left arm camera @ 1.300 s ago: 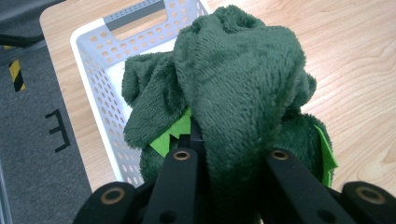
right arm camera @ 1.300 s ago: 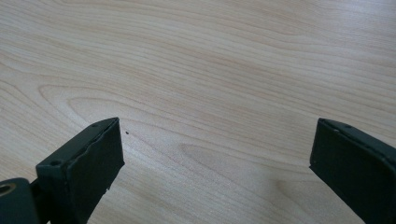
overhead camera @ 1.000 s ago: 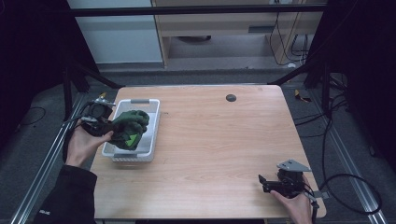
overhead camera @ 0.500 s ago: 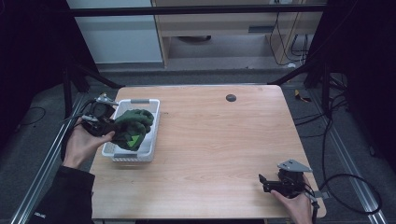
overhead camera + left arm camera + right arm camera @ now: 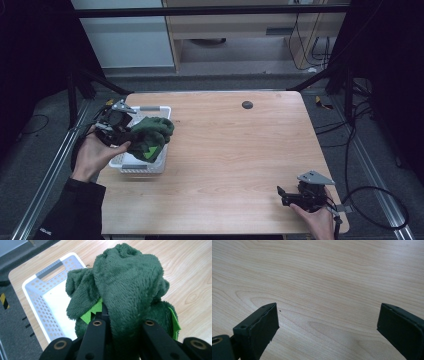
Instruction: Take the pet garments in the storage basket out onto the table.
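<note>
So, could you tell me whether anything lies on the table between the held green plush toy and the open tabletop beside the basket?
Nothing visible does. The left gripper holds the green plush toy above the white basket, and the wooden table beside it is bare.

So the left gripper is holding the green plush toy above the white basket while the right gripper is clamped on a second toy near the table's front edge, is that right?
Not quite. The left gripper does hold the green plush toy above the white basket, but the right gripper holds nothing. The right gripper view shows its jaws wide apart over the bare wooden table, and the high view shows it near the front edge.
</note>
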The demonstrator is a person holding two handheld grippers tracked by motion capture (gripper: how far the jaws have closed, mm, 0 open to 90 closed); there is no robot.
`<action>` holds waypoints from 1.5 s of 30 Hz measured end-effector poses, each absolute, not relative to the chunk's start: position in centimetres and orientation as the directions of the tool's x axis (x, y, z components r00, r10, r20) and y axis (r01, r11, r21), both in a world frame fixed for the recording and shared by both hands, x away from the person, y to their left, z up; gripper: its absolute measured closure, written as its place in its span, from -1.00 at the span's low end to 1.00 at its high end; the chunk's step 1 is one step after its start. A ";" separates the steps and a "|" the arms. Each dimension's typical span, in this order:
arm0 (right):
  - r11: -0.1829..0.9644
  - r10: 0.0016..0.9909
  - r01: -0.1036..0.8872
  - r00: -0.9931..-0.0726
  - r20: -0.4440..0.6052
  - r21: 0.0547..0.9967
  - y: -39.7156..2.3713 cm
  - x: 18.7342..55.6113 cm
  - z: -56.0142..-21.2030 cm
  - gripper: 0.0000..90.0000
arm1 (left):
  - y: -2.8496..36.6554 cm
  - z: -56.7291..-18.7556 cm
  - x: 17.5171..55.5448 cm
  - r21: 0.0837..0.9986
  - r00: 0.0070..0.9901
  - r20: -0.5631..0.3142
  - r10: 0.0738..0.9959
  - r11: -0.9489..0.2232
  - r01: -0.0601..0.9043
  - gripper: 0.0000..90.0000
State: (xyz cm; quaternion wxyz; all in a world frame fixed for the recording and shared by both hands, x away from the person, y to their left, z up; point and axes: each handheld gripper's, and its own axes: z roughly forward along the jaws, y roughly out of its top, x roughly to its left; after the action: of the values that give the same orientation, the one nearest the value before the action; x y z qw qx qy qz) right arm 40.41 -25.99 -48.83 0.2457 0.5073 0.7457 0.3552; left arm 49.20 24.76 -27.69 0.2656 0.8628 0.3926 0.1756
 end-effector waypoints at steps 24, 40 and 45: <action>0.230 0.931 0.581 -0.365 -0.002 0.781 -26.1 40.4 -48.8 -0.91 | 18.3 -28.0 49.2 0.576 0.734 0.100 0.672 -0.641 0.508 0.79; 0.232 0.930 0.580 -0.368 -0.002 0.781 -26.1 40.4 -48.8 -0.91 | 14.5 -29.4 49.5 0.554 0.787 0.083 0.611 -0.685 0.473 0.79; 0.233 0.929 0.579 -0.371 -0.002 0.781 -26.1 40.4 -48.8 -0.91 | 13.4 -29.9 49.6 0.549 0.799 0.078 0.596 -0.695 0.464 0.79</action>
State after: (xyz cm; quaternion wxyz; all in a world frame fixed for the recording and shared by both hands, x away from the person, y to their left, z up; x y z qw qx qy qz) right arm 40.44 -26.05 -48.75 0.2440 0.5051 0.7463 0.3583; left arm 49.57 13.42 -29.90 0.2610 0.9118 0.2907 0.1262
